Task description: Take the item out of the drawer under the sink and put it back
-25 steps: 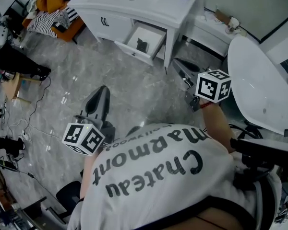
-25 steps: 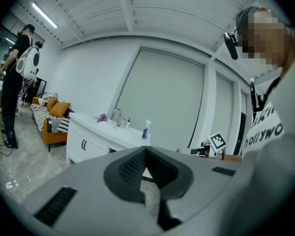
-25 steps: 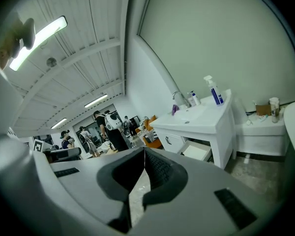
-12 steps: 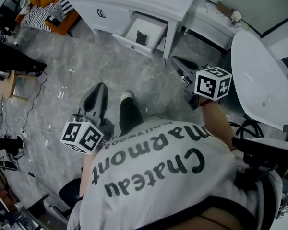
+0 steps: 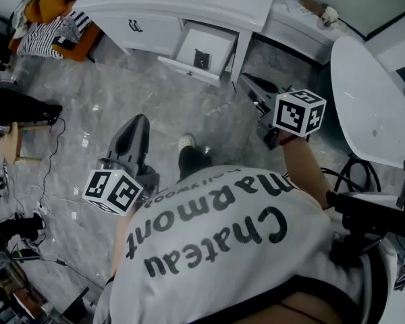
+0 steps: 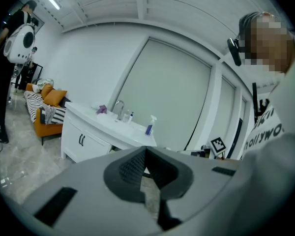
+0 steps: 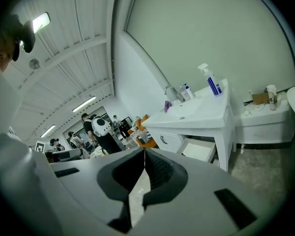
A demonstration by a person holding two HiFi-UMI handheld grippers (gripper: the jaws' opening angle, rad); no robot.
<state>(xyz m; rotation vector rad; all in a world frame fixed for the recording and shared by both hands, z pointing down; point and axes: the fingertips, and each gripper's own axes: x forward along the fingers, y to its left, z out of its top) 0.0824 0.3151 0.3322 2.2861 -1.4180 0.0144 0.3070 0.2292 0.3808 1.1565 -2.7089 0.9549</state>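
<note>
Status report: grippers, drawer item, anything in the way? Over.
Left gripper, right gripper shut, empty. Small dark item lies in open white vanity drawer, untouched. Nothing blocks the approach.

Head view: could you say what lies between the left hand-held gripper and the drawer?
Head view: only bare grey floor between left hand-held gripper and drawer.

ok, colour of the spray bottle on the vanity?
Spray bottle: blue body, white trigger; clearest in right gripper view.

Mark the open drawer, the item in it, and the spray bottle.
open drawer point(image 5: 218, 44), head view, bare white bottom.
item point(image 5: 200, 59), head view, middle of the dark object.
spray bottle point(image 7: 214, 86), right gripper view, blue body.
</note>
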